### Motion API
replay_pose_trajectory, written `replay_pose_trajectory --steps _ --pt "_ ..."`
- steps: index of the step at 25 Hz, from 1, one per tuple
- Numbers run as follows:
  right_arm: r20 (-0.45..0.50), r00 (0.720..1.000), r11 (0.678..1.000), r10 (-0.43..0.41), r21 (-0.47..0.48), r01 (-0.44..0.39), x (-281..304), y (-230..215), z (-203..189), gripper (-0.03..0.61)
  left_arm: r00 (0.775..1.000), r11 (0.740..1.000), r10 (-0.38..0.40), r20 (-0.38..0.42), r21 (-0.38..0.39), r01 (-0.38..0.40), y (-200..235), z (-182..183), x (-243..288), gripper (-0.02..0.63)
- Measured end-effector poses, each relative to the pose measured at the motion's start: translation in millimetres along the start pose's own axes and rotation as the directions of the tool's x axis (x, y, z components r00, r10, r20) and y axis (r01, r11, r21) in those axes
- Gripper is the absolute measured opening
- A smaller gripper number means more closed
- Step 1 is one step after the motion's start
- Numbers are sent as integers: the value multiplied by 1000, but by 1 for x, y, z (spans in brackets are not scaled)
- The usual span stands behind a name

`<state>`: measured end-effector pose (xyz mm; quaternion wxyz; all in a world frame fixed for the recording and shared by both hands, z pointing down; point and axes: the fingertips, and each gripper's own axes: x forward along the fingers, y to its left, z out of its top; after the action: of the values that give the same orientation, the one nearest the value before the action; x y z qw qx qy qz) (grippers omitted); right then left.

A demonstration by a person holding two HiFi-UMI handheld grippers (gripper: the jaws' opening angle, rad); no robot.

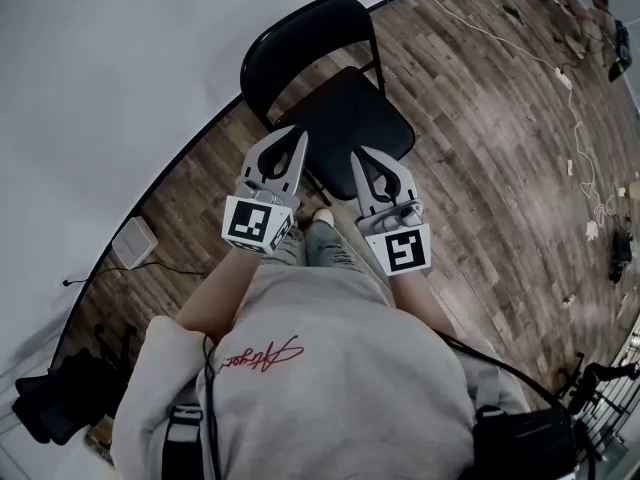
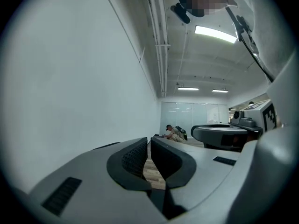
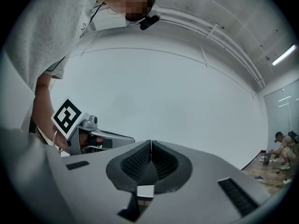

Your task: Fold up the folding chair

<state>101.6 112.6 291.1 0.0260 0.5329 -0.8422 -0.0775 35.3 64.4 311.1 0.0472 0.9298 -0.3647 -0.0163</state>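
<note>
A black folding chair (image 1: 335, 103) stands unfolded by the white wall, its seat facing me and its rounded backrest (image 1: 300, 53) against the wall. My left gripper (image 1: 298, 138) hovers over the seat's near left edge, shut with nothing in it. My right gripper (image 1: 358, 158) hangs over the seat's near front edge, also shut and empty. In the left gripper view the gripper's (image 2: 149, 141) jaw tips meet, with the other gripper (image 2: 224, 135) to the right. The right gripper view shows its gripper (image 3: 151, 146) shut against the wall; the chair is in neither gripper view.
A white wall (image 1: 120, 78) curves along the left. A small white box (image 1: 134, 241) with a cord sits at its foot. White cables (image 1: 575, 138) trail over the wood floor on the right. A person (image 1: 600, 8) crouches far back. Dark bags (image 1: 55, 398) lie behind me.
</note>
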Motion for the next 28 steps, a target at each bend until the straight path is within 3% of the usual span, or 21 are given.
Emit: replay_pose_trajectory --steps 5,6,8,10,11,14,16,18,20,24,28 --pt "-17 999 998 -51 26 51 20 -13 -15 17 993 989 63 -97 -125 -75 49 -34 10 26" --pt "-23 997 996 -77 36 78 22 -16 -19 17 989 982 81 -126 -159 -101 64 -48 10 61" --pt "-58 992 990 -116 79 121 22 -20 -34 23 968 966 124 -217 -197 -168 101 -84 7 243" --pt "-125 982 970 -138 184 160 21 -26 -63 171 929 936 173 -326 -238 -258 143 -125 5 283" --pt "-166 975 947 -148 259 188 19 -31 -85 184 907 913 197 -372 -267 -308 163 -143 5 300" --pt "-302 937 841 -176 449 302 3 -40 -163 221 856 841 236 -461 -344 -417 210 -186 7 311" --pt "-415 893 738 -173 545 397 -15 -39 -224 232 838 829 241 -490 -345 -441 229 -205 10 311" --pt "-524 839 616 -147 615 493 -37 -33 -285 250 837 842 211 -505 -342 -418 238 -218 17 311" --pt "-613 779 526 -131 624 579 -59 -27 -332 259 846 859 144 -513 -360 -364 236 -225 26 311" --pt "-748 653 387 -116 571 724 -95 -19 -408 273 859 893 55 -509 -360 -271 232 -224 49 311" --pt "-796 595 277 -112 550 788 -118 -14 -466 285 881 905 -27 -473 -386 -180 228 -231 64 320"
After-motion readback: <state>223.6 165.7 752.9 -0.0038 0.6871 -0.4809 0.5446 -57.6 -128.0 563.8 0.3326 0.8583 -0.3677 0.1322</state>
